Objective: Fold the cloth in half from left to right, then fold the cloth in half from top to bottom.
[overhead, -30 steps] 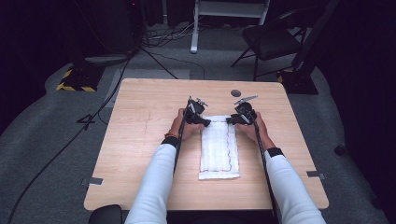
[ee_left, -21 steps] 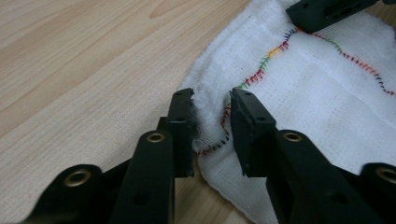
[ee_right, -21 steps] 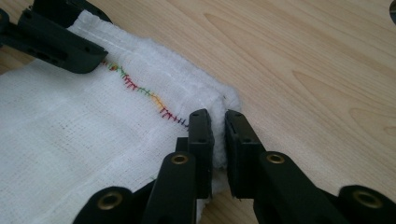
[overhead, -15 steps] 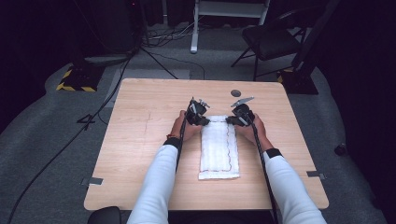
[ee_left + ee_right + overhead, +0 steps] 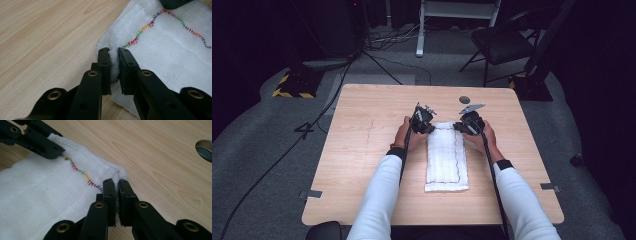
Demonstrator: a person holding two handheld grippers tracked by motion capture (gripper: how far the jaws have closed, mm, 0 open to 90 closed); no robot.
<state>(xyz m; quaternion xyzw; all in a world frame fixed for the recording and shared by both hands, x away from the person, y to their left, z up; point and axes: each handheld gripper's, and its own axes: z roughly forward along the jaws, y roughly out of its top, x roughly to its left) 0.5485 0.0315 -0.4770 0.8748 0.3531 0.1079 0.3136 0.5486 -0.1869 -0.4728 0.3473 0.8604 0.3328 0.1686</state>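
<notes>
Left gripper [image 5: 424, 121] sits at the far left corner of the towel [image 5: 447, 157], its jaws nearly together and pinching a bunched fold of white cloth [image 5: 113, 67] between them. Right gripper [image 5: 469, 123] is at the far right corner, jaws pressed close on the cloth edge [image 5: 116, 195] there. Between them the towel lies flat on the table [image 5: 362, 150], folded into a long strip running toward the person, with a wavy line of coloured stitching [image 5: 160, 18] across it. Both hands rest on the wood beside the strip. A small dark disc [image 5: 464, 99] lies on the table beyond the right gripper. Past the table: grey floor, cables, a striped block [image 5: 292, 92] at left and a chair [image 5: 502, 47] at right.
</notes>
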